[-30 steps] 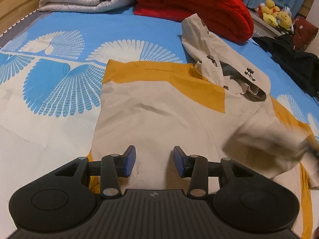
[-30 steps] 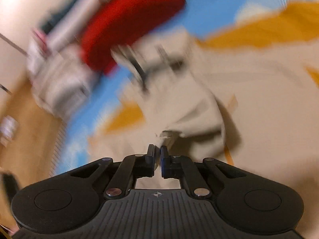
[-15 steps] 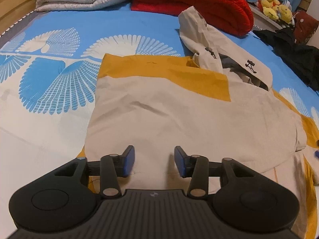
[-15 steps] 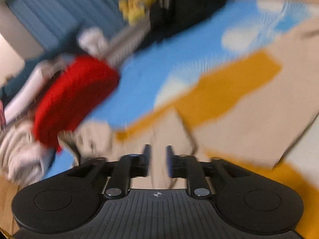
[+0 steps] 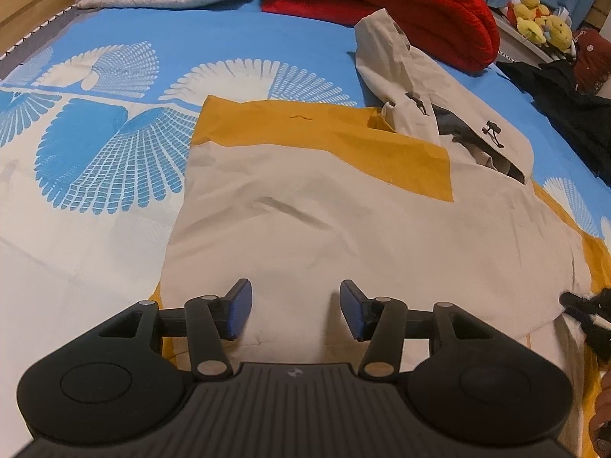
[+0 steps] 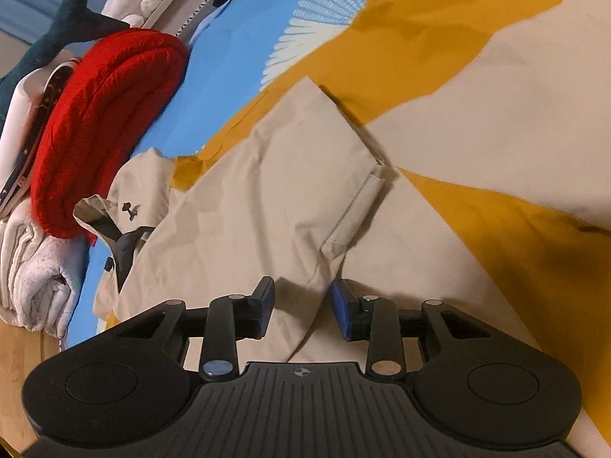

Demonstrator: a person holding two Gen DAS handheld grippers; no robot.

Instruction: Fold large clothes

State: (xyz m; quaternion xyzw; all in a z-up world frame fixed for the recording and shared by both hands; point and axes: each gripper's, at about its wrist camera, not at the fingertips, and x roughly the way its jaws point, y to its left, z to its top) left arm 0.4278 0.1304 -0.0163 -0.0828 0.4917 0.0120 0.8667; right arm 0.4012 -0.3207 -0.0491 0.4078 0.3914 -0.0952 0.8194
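right tool (image 6: 301,307): clenched on sleeve→released | left tool (image 5: 296,311): released, unchanged | jacket (image 5: 343,221): sleeve folded

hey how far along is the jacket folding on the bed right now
Done: one sleeve lies folded across the jacket. In hand: nothing; the left gripper and right gripper hover open. Left: the hood and body are unfolded.

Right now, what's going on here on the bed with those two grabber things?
A person is folding a beige and mustard hooded jacket laid out on the blue patterned bedspread. One sleeve lies folded across the body. The left claw is open over the jacket's near edge, holding nothing. The right claw is open too, its fingers on either side of the sleeve's cuff end, not gripping it.
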